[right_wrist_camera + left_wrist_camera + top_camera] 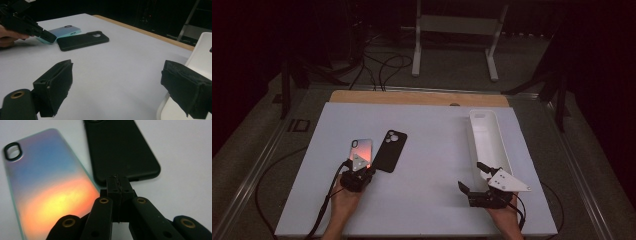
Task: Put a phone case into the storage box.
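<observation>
Two phone cases lie back-up, side by side, on the white table top (432,150): an iridescent one (361,146) (45,182) (65,31) and, to its right, a black one (390,150) (120,147) (82,40). My left gripper (369,168) (117,185) is shut, its pads pressed together with nothing between them. Its tips sit at the near end of the black case, just beside the iridescent case's corner. In the right gripper view the left gripper (47,37) points down at the cases. My right gripper (470,175) (120,87) stands open and empty near the front right.
A long white tray (488,134) (200,47) lies along the right side, just beyond the right gripper, which overlaps its near end. A wooden strip (412,97) runs along the table's far edge. Cables and a white stand (457,30) are on the floor behind.
</observation>
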`<state>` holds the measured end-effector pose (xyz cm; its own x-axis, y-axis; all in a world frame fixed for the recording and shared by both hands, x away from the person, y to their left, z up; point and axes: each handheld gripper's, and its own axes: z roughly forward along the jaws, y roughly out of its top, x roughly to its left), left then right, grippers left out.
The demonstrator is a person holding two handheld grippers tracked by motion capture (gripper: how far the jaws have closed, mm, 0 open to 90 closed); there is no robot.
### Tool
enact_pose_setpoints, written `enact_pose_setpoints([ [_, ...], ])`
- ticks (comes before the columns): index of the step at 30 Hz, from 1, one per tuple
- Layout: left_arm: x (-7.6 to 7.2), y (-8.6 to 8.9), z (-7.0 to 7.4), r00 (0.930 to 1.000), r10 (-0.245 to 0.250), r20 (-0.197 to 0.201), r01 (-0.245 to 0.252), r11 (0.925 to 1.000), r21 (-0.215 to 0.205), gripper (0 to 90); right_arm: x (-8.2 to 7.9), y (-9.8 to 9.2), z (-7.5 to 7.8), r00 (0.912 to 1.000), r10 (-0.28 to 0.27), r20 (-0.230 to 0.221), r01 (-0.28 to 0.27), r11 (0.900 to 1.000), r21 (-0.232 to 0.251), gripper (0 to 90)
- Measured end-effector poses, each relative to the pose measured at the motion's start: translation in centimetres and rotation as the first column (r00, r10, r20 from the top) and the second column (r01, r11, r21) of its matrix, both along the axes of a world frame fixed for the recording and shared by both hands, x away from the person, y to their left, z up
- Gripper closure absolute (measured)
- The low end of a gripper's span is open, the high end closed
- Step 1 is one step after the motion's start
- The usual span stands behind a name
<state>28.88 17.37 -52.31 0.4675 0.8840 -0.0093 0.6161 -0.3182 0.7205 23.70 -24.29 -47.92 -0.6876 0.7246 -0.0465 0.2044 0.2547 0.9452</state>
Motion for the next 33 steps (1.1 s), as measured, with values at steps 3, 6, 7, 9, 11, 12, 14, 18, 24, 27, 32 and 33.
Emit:
enact_pose_setpoints([
  [3,-0.1,0.5,0.2,0.9992,0.038,-0.010,-0.037,0.9989,0.029,90.0,0.0,0.0,0.0,1.0000,0.001,0.005,-0.001,1.000,-0.001,10.3],
  [6,-0.3,1.3,0.3,0.9960,0.088,-0.015,-0.087,0.9951,0.046,90.0,0.0,-0.1,0.0,1.0000,0.001,0.007,-0.001,1.000,-0.001,10.3],
  [7,-0.3,1.6,0.3,0.9944,0.104,-0.018,-0.103,0.9936,0.047,90.0,0.0,-0.1,0.0,1.0000,-0.002,0.005,0.002,1.000,0.002,10.3],
  [9,-0.3,2.0,0.4,0.9918,0.126,-0.022,-0.124,0.9909,0.052,90.0,0.0,-0.1,0.0,1.0000,-0.001,0.006,0.001,1.000,0.001,10.3],
  [11,-0.2,3.3,0.4,0.9809,0.191,-0.035,-0.190,0.9811,0.038,90.0,0.0,-0.1,0.1,1.0000,-0.002,0.007,0.002,1.000,0.002,10.3],
  [12,-0.2,3.3,0.4,0.9809,0.191,-0.035,-0.190,0.9811,0.038,90.0,0.0,-0.1,0.1,1.0000,-0.002,0.007,0.002,1.000,0.002,10.3],
  [14,-0.2,3.7,0.3,0.9802,0.195,-0.032,-0.194,0.9802,0.038,90.0,0.0,-0.1,0.1,1.0000,-0.001,0.008,0.001,1.000,0.004,10.3],
  [18,0.0,3.5,0.2,0.9823,0.186,-0.026,-0.185,0.9820,0.039,89.9,0.0,-0.1,0.0,1.0000,0.002,0.000,-0.002,1.000,0.001,10.3],
  [24,-0.8,4.6,1.4,0.9845,0.157,0.078,-0.150,0.9847,-0.088,89.5,0.1,-0.1,0.0,1.0000,0.000,0.001,0.000,1.000,0.001,10.3],
  [27,-1.6,5.3,2.4,0.9795,0.127,0.156,-0.105,0.9837,-0.146,89.2,0.1,-0.1,0.0,1.0000,0.004,0.003,-0.004,1.000,0.002,10.3],
  [32,-3.5,6.0,3.8,0.9606,0.075,0.268,-0.023,0.9811,-0.192,82.4,0.1,-0.2,0.1,1.0000,0.001,0.002,-0.001,1.000,0.006,10.3],
  [33,-3.9,6.2,4.1,0.9586,0.061,0.278,-0.004,0.9798,-0.200,80.5,0.1,-0.2,0.0,1.0000,0.000,0.002,0.000,1.000,0.006,10.3],
])
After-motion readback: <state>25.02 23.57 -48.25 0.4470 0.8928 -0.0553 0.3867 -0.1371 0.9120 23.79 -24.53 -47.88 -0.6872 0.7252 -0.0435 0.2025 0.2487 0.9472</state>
